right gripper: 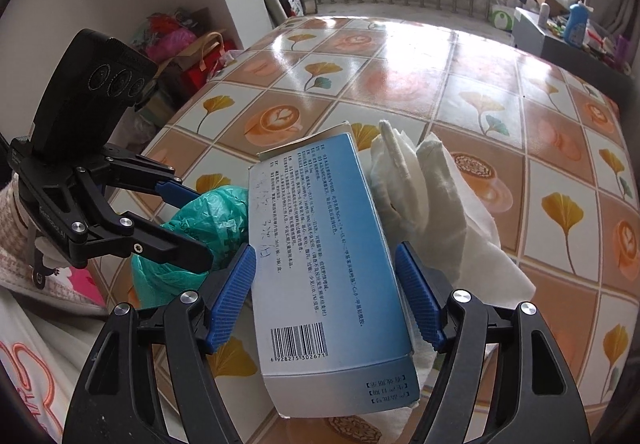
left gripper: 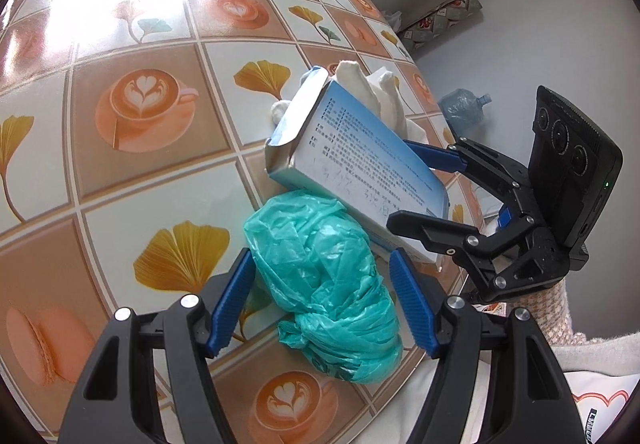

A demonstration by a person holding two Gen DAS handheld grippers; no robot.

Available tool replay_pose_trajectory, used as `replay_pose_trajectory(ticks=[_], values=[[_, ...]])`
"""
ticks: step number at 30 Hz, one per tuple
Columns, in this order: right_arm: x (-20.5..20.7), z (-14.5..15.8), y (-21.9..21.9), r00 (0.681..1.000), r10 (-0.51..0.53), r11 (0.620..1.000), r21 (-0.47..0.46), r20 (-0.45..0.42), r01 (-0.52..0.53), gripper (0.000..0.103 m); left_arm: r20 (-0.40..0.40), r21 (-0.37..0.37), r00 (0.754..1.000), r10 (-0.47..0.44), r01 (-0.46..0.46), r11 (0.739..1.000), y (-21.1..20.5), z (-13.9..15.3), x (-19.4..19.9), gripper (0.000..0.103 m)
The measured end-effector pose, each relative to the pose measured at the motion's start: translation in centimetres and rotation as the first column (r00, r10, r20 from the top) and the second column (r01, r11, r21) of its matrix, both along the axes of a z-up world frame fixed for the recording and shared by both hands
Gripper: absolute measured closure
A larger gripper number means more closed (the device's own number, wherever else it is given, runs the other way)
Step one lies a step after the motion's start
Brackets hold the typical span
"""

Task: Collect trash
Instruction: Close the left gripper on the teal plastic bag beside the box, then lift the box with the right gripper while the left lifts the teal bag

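The left gripper (left gripper: 322, 304) is held spread, with the green bag (left gripper: 324, 292) lying between its pads on the table (left gripper: 120, 171), seemingly not pinched. The right gripper (right gripper: 326, 300) is likewise spread around the box (right gripper: 320, 264), with gaps seen at both pads. Crumpled tissues (right gripper: 424, 199) are seen just right of and beyond the box, touching it.

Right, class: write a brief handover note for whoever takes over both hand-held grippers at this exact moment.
Left hand-held gripper: open, straddling the crumpled teal plastic bag, pads not pressing.
Right hand-held gripper: around the blue-and-white cardboard box; grip unclear.
The box leans on the bag and the crumpled white tissues, all on the tiled-pattern table.
Done: nothing collected.
Left: grasp and remove all three.
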State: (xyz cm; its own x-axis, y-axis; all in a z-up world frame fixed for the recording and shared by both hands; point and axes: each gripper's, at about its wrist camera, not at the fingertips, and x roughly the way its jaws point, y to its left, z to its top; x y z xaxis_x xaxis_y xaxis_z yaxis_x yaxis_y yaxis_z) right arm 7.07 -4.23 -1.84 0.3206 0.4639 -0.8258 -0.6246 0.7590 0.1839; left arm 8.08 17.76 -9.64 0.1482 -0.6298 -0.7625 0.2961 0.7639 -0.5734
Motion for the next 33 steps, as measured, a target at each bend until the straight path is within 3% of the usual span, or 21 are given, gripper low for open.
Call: replay_pose_trajectory(ticks=[7,10,12,14,21,26,33], values=[[-0.7,0.1,-0.6,1.000,0.014,1.000,-0.004,0.019,-0.014,0.035,0.021,0.076,1.000,-0.012,0.010,0.997,-2.0,-0.1,1.1,0.041],[-0.2,0.2,-1.5,1.000,-0.028,0.999,0.026,0.011,0.028,0.050,0.023,0.090,1.000,-0.013,0.011,0.996,-2.2,0.0,1.3,0.041],[0.5,0.3,-2.6,0.997,-0.078,0.994,0.072,-0.023,0.079,0.065,0.022,0.099,1.000,-0.015,0.013,0.995,-2.4,0.0,1.4,0.041],[0.8,0.3,-3.6,0.992,-0.120,0.988,0.089,-0.044,0.123,0.069,0.022,0.104,1.000,-0.018,0.016,0.994,-2.5,0.0,1.5,0.041],[0.0,0.9,-4.3,0.990,-0.136,0.982,0.127,-0.040,0.140,0.064,0.040,0.126,0.999,-0.028,0.023,0.992,-2.7,0.1,1.6,0.042],[0.2,1.5,-4.3,0.989,-0.146,0.979,0.138,-0.026,0.149,0.058,0.065,0.163,0.998,-0.028,0.017,0.987,-3.0,0.0,1.6,0.050],[0.6,1.2,-4.9,0.983,-0.177,0.970,0.161,-0.048,0.182,0.053,0.078,0.155,0.997,-0.016,0.003,0.988,-2.7,0.1,1.4,0.060]])
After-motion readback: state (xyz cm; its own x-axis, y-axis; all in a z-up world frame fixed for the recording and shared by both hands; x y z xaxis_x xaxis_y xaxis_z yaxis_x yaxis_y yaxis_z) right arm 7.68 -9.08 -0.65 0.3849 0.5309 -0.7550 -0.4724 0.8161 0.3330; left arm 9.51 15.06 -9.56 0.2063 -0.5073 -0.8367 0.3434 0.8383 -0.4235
